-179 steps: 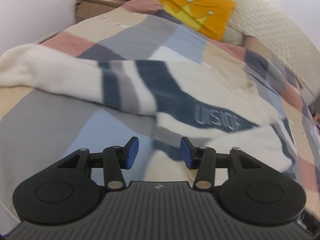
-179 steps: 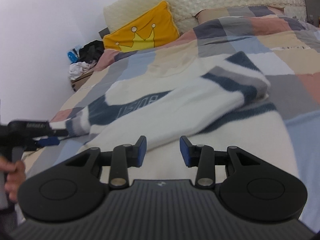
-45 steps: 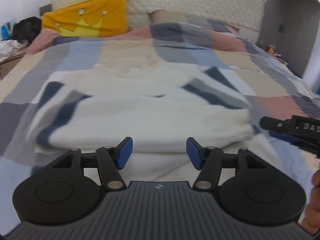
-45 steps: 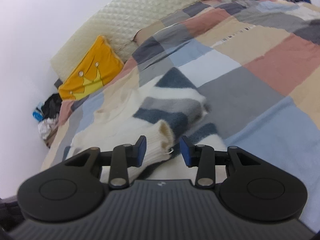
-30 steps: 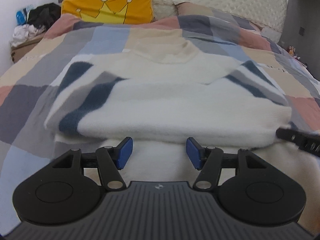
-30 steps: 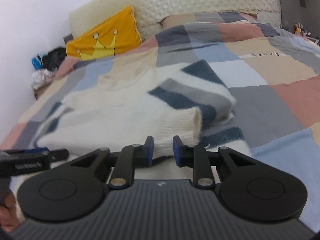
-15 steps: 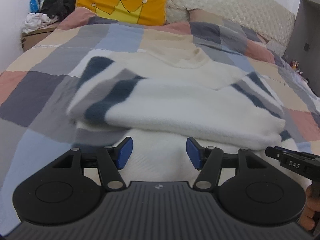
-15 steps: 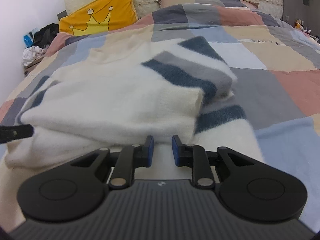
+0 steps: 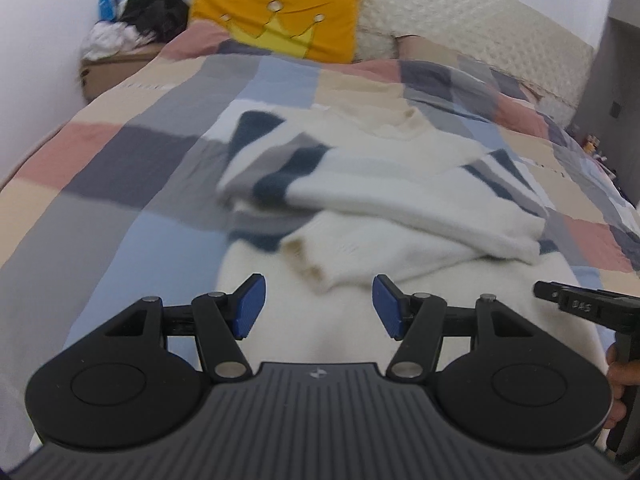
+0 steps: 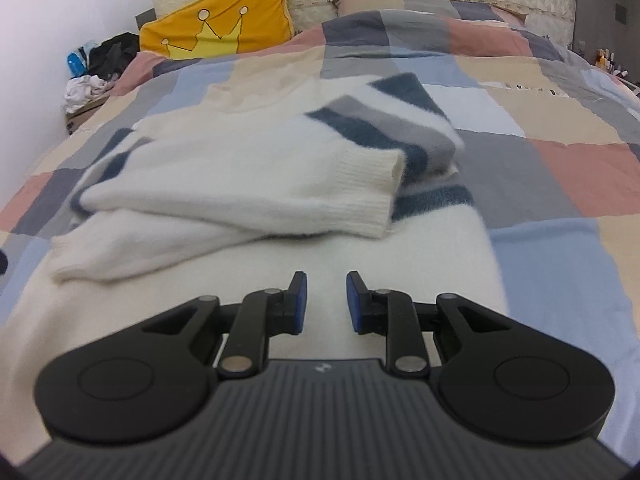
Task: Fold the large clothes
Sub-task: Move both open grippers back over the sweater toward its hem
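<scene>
Patchwork bedding (image 10: 560, 176) covered the bed, with a yellow crown cushion (image 10: 216, 24) propped against the quilted headboard (image 9: 460, 28) and a heap of clothes on a side unit in the far left corner.

The sweater (image 10: 248, 168), cream with navy and grey stripes, lay flat in the middle of the bed. Both sleeves were folded across the body, one cuff (image 10: 376, 192) resting on top toward the right side and the other cuff (image 9: 308, 264) pointing toward the left side. The lower body panel extended toward the near edge, beneath both tools.

The left tongs (image 9: 318, 306) stood open and empty, held above the lower panel just short of the nearer cuff. The right tongs (image 10: 324, 304) were narrowed to a small gap with nothing between the pads, also over the lower panel.

Judged status: sleeves placed; the hem-to-collar fold remained.

Hazards:
- Uneven grips at the hem corners would probably skew the fold.
- A fast lift could drag the loose sleeves out of position, since nothing pinned them.
- A shallow pinch on fluffy knit might slip mid-lift.
- The pads could catch the bedding together with the hem.
</scene>
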Action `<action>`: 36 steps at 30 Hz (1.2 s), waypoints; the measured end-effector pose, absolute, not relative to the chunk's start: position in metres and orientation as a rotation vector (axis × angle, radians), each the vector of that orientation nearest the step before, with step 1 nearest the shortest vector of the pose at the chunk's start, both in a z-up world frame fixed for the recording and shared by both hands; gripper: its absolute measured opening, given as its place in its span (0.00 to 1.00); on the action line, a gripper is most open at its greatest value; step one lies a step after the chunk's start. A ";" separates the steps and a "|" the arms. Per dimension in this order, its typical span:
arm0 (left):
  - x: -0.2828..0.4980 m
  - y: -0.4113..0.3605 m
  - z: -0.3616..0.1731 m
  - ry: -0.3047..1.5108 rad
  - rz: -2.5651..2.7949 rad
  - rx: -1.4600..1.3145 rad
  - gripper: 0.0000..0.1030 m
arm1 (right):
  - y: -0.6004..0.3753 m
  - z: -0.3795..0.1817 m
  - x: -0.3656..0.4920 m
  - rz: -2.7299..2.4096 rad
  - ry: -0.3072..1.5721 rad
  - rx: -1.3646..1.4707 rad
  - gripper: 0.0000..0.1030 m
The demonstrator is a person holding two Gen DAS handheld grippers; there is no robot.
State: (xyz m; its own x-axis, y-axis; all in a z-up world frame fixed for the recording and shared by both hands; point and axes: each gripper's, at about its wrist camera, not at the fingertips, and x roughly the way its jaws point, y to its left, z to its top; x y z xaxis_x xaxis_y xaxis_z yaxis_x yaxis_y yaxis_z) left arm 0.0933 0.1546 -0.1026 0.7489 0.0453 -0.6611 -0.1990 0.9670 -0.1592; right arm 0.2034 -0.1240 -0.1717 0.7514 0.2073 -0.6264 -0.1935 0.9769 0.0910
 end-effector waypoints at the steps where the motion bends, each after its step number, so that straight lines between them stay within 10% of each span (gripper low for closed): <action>1: 0.087 0.158 -0.102 0.719 0.137 -0.238 0.63 | -0.124 -0.169 0.198 0.223 0.682 0.017 0.25; 36: 0.096 0.217 -0.136 1.103 0.078 -0.417 0.63 | -0.231 -0.123 0.153 0.291 0.897 0.174 0.25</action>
State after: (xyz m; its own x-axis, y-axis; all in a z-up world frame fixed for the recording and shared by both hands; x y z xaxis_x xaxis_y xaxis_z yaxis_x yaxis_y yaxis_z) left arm 0.0956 0.2168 -0.1362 0.4561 -0.1431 -0.8783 -0.2659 0.9200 -0.2880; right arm 0.1534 -0.2315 -0.1233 0.5883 0.3202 -0.7425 -0.1758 0.9469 0.2691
